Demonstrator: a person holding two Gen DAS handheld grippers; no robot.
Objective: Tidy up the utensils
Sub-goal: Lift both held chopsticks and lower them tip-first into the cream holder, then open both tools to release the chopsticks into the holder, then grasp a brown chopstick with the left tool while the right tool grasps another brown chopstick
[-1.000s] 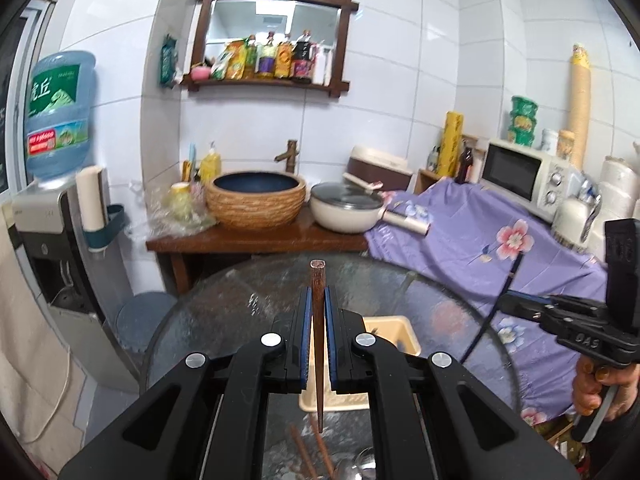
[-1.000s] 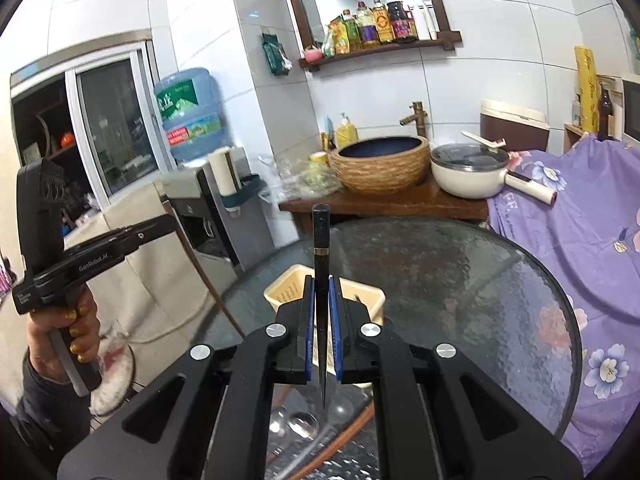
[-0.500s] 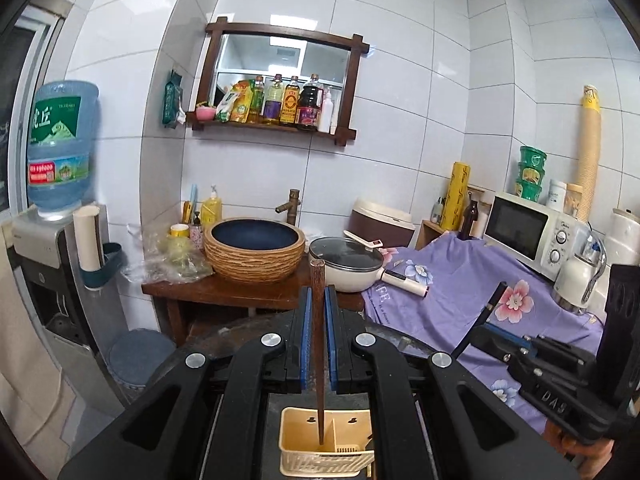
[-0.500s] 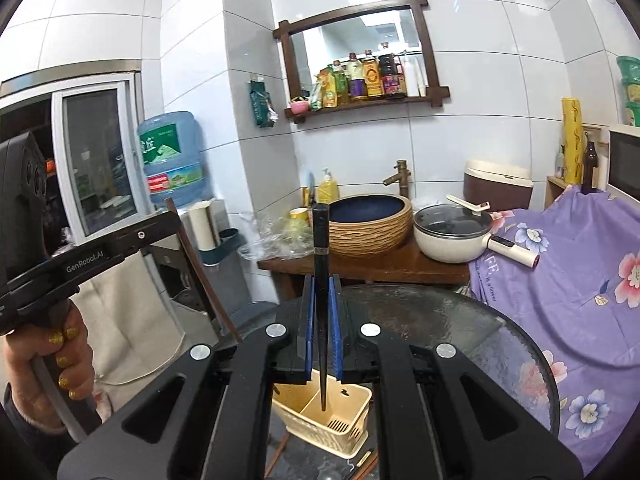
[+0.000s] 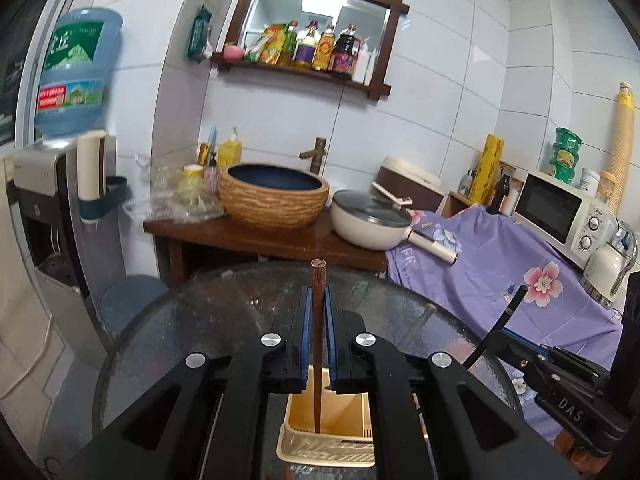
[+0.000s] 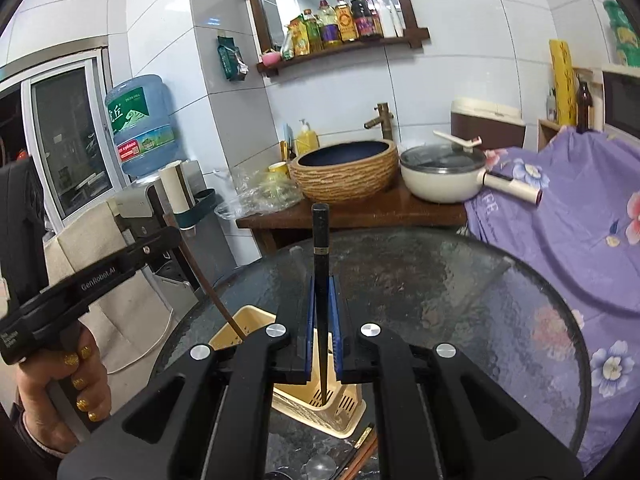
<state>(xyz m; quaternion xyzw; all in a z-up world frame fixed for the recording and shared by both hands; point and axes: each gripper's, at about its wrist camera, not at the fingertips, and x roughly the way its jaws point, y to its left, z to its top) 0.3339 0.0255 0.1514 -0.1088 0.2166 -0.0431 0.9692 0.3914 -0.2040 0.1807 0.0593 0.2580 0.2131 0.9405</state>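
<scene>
Brown wood first: from the left wrist, your left tongs (image 5: 316,334) are clamped on a brown chopstick (image 5: 319,344), its tip hanging over the open mouth of the cream holder (image 5: 326,450) on the table (image 5: 180,340). The grip sits high on the stick and looks narrow, so the stick could pivot between the pads if its tip catches the holder's rim. Let go while the tip is still above the rim and I'd expect it to bounce out onto the glass. Your right tongs (image 5: 494,334) come in from the right edge with a black chopstick (image 5: 502,320); both head for one small mouth, so the sticks or tongs may knock.

From the right wrist, the right tongs (image 6: 322,322) are closed on the black chopstick (image 6: 321,300), whose tip points into the slotted end of the holder (image 6: 316,408). The brown chopstick (image 6: 212,292) slants in from the left tongs (image 6: 170,236), held by your hand (image 6: 60,396). The holder is light plastic on smooth glass; a sideways push could slide or tip it. More chopsticks (image 6: 360,452) lie just beside it at the near edge.

The table (image 6: 460,292) is round, dark, textured glass. Behind it stand a wooden stand with a basin (image 6: 344,172) and pan (image 6: 440,176), white tiled walls, a water dispenser (image 6: 140,128), and a purple flowered cloth (image 6: 560,216).
</scene>
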